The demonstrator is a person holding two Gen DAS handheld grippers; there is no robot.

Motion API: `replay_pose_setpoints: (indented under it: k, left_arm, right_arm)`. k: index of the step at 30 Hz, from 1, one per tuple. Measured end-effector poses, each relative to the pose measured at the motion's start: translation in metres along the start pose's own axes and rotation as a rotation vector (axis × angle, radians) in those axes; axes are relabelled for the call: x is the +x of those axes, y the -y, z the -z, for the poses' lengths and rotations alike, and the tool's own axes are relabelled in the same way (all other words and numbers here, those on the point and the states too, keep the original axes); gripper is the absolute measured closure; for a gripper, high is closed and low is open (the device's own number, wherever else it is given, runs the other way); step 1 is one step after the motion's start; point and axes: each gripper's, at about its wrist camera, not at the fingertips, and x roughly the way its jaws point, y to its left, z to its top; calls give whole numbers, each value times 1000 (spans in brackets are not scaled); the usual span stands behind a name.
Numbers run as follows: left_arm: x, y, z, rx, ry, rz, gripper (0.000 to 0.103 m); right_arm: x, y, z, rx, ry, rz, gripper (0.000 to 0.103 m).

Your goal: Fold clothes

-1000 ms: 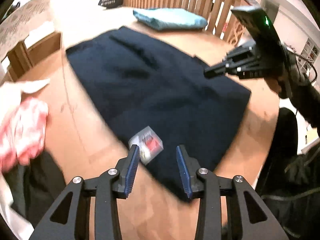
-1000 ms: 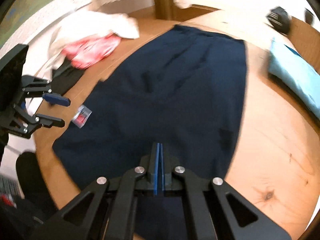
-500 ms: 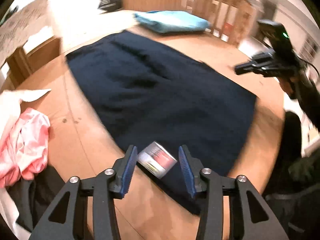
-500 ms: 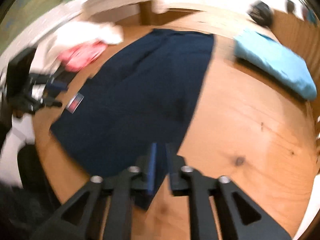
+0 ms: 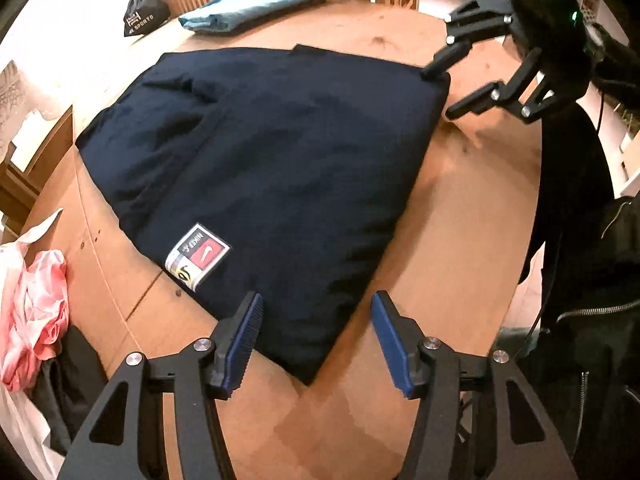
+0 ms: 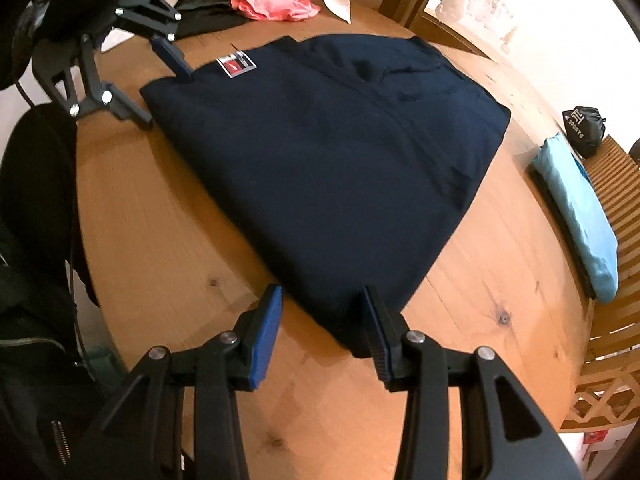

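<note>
Left wrist view: left gripper (image 5: pixel 316 340) jaws wide open, empty, straddling the near corner of the navy garment (image 5: pixel 272 152) just above the tabletop (image 5: pixel 452 248). Garment lies folded flat mid-tabletop, label (image 5: pixel 198 255) up near its left edge, close to the left jaw. Right gripper (image 5: pixel 448 90) at the garment's far right corner, jaws open, one tip touching the fabric edge. Right wrist view: right gripper (image 6: pixel 320 332) jaws open, nothing held, a garment (image 6: pixel 332 160) corner between them. Left gripper (image 6: pixel 164 84) open at the garment's far left corner, beside the label (image 6: pixel 235 64). Pink cloth (image 6: pixel 268 2) beyond the garment's far edge; blue folded cloth (image 6: pixel 580 216) well right of the garment; black bag (image 6: pixel 584 128) past it.
</note>
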Motion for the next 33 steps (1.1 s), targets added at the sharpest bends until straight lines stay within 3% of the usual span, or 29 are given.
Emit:
replay_pose_setpoints:
  k: [3, 5, 8, 10, 17, 22, 24, 27, 29, 33]
  left_arm:
    - [3, -9, 0, -28, 4, 37, 49]
    - [3, -11, -1, -31, 7, 39, 60]
    - [2, -18, -4, -63, 13, 67, 79]
    - [0, -22, -5, -97, 16, 104, 85]
    - [-17, 5, 12, -80, 28, 118, 93]
    - [-33, 27, 37, -79, 15, 156, 94]
    - [-40, 33, 48, -90, 13, 167, 89]
    - [-47, 26, 55, -170, 34, 170, 82]
    - [-48, 16, 56, -251, 48, 172, 65]
    - [-46, 3, 58, -360, 58, 212, 62]
  right_arm:
    - [6, 12, -5, 85, -1, -70, 63]
    - [11, 17, -9, 128, -5, -97, 75]
    - [10, 23, -13, 162, -1, -117, 86]
    - [9, 22, -14, 175, -12, -122, 89]
    - [-4, 14, -4, 206, -49, -143, 93]
    - [-21, -4, 17, 260, -88, -238, 94]
    - [-28, -13, 23, 251, -80, -220, 93]
    - [-42, -8, 27, 327, -17, -181, 73]
    - [-52, 0, 37, 407, 21, -176, 58]
    - [-54, 9, 49, 546, 50, -204, 58]
